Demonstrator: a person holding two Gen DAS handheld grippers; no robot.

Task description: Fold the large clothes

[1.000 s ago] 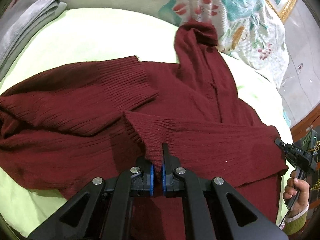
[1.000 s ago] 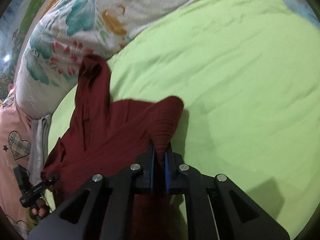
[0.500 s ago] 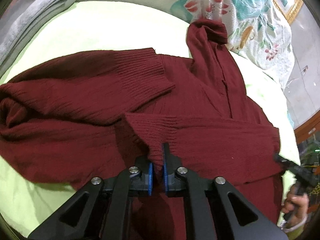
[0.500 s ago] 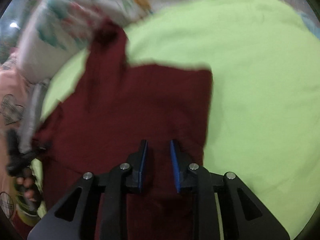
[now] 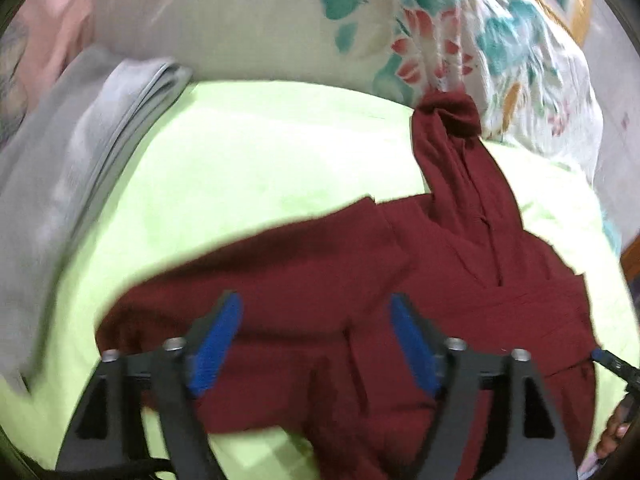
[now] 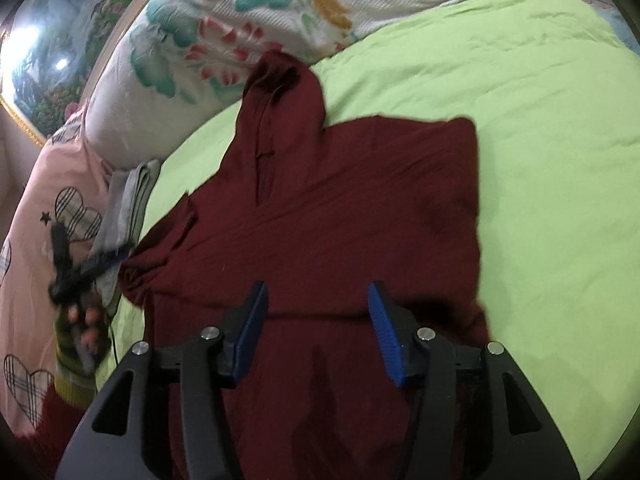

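A maroon hooded sweater (image 5: 360,280) lies on the lime green bed sheet (image 5: 240,168), its hood toward the floral quilt. Both sleeves are folded in across the body (image 6: 340,208). My left gripper (image 5: 314,300) hovers above the near part of the sweater. Its jaws are opening wide and nothing sits between the blue pads (image 5: 216,344). My right gripper (image 6: 317,286) hangs over the sweater's lower middle. Its jaws are also opening and hold nothing. In the right wrist view the left gripper (image 6: 92,266) shows as a blur at the sweater's left edge, held by a hand (image 6: 80,328).
A folded grey cloth (image 5: 80,168) lies at the left edge of the bed. A floral quilt (image 5: 280,20) is bunched along the far side, with a pink heart-print pillow (image 6: 36,240) beside it. Bare green sheet (image 6: 540,160) stretches to the right of the sweater.
Both grippers were shut on sleeve cuffs a second ago. They have let go, opened and drawn back and upward. The sleeves now lie flat across the sweater's body.
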